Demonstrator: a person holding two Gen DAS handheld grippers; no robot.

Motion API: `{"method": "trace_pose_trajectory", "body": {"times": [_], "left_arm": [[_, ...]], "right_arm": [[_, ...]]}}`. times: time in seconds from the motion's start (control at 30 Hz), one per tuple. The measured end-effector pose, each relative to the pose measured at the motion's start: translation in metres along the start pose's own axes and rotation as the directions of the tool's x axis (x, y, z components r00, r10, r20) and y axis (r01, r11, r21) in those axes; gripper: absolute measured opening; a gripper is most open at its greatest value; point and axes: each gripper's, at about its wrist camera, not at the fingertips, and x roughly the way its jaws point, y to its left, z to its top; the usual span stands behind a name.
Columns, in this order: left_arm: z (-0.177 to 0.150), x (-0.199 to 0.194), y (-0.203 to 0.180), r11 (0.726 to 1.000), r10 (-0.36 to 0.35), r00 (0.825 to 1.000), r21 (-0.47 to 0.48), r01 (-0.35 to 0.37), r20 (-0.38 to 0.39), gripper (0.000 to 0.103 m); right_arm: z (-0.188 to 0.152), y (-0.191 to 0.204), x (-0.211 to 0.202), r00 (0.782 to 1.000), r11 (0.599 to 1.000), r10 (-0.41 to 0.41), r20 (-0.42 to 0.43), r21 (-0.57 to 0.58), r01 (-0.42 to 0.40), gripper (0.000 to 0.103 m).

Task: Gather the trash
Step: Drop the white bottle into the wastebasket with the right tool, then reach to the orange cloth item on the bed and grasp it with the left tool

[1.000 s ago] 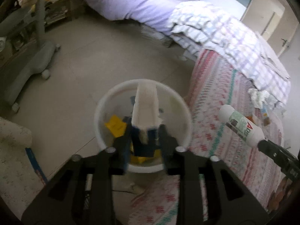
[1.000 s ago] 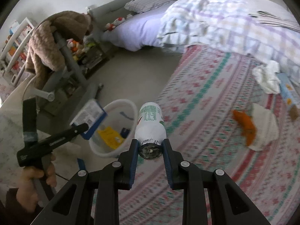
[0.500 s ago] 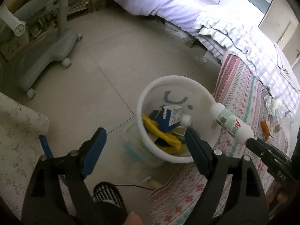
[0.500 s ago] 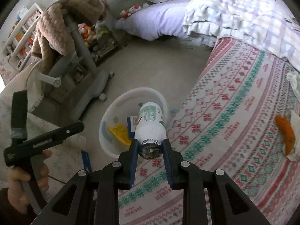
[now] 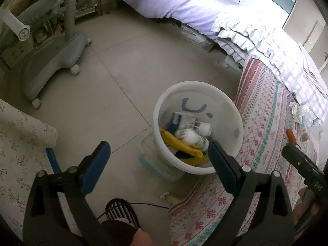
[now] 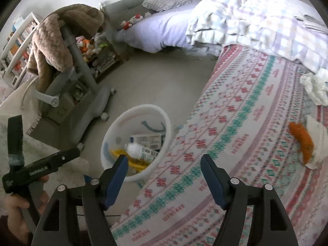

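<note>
Looking down into the white bin (image 5: 235, 121) on the tiled floor, it's already got a fair bit in it: a white bottle (image 6: 141, 150) lying on its side on top, a blue and white carton (image 5: 182, 121) behind it, and some yellow wrapper stuff (image 5: 178, 144) underneath. The bin sits right at the edge of the patterned rug (image 6: 242, 135), with a clear plastic tub (image 5: 151, 155) tucked against its base. Both tools are empty. The left gripper (image 5: 156, 150) has its jaws spread wide, they've just been opening, nothing between them, and the bin sits just past its right finger. The right gripper (image 6: 164, 161) has also just been opening and has nothing between its jaws; the bottle lies in the bin just beyond its left finger, not touching it. More trash is out on the rug, well off to the right of that gripper: an orange scrap (image 6: 302, 139) lying on a white tissue (image 6: 317, 135), and a crumpled white wad (image 6: 315, 86) further back near the checked blanket (image 6: 266, 26). In the right view a hand (image 6: 14, 211) holds the left tool's handle.
</note>
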Motion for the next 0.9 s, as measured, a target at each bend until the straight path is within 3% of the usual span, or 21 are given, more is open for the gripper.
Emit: {"method": "trace_pose_trajectory", "body": {"times": [0.47, 0.9], "left_arm": [[-0.004, 0.002, -0.051, 0.997, -0.013, 1.000, 0.077, 0.014, -0.008, 0.096], [-0.011, 0.006, -0.138, 0.982, -0.077, 0.997, 0.171, 0.081, -0.033, 0.096]], "right_arm": [[-0.006, -0.056, -0.058, 0.992, 0.993, -0.117, 0.051, 0.032, 0.116, 0.079], [-0.017, -0.150, -0.103, 0.970, 0.955, -0.237, 0.052, 0.194, 0.223, 0.081]]}}
